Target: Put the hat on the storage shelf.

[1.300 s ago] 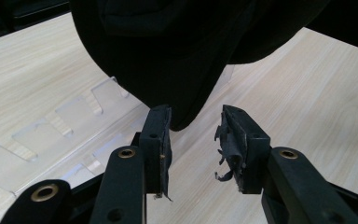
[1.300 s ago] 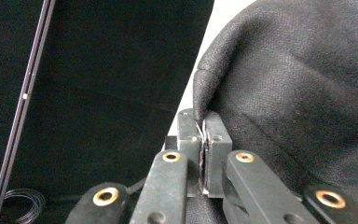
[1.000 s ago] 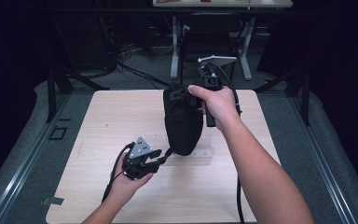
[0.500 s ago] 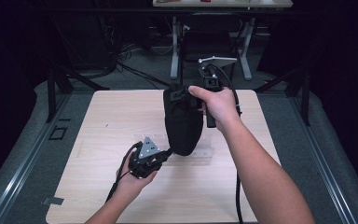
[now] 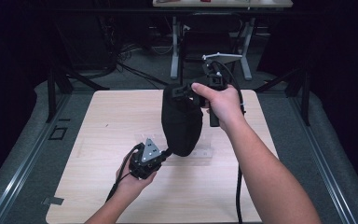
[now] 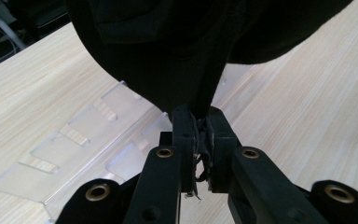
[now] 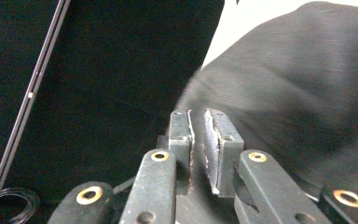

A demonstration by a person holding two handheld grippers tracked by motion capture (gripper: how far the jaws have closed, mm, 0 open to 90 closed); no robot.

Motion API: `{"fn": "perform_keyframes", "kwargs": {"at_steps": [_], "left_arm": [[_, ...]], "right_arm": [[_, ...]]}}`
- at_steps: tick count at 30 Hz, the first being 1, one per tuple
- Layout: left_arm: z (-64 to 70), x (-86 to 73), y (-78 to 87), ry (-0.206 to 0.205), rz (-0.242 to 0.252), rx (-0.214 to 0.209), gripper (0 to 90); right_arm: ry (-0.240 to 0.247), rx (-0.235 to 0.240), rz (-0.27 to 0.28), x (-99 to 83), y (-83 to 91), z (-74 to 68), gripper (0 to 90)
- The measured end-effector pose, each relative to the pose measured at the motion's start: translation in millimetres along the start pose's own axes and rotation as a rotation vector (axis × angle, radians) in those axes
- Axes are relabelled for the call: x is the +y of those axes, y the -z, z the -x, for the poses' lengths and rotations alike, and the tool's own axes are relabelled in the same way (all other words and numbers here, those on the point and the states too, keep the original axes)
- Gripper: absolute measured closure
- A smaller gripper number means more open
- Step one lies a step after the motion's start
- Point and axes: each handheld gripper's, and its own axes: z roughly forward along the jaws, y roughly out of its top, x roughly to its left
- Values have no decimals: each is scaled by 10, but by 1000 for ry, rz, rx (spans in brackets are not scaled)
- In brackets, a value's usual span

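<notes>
Up close, left tool (image 6: 198, 135) pinches black bag (image 6: 191, 51); right grip (image 7: 198, 140) unclear.

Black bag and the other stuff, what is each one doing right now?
Bag: hanging above the table, held top and bottom.
Left gripper: shut on the bag's bottom edge.
Right gripper: at the bag's top, jaws nearly together; grip unclear.
Clear tray: lying flat on the table under the bag.

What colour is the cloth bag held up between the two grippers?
Black. The cloth bag shows best in the high view, dark against the pale wooden table.
</notes>
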Motion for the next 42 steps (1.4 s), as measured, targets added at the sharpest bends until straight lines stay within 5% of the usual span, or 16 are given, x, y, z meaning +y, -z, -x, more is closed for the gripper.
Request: {"fn": "perform_keyframes", "kwargs": {"at_steps": [14,23,35,38,42], "left_arm": [[-25,-92,1,-18,-7,20,858],[-89,-261,-88,27,-54,6,855],[-116,-361,-102,84,-38,-19,846],[-138,-365,-95,69,-39,-16,809],[-173,-388,-61,101,-35,-23,702]], "right_arm": [[-1,-83,39,-54,316,152,805],[-20,-105,69,-86,518,269,809],[-28,-128,87,-108,642,356,809],[-19,-138,91,-114,655,361,807],[-15,-153,89,-117,671,375,799]]}}
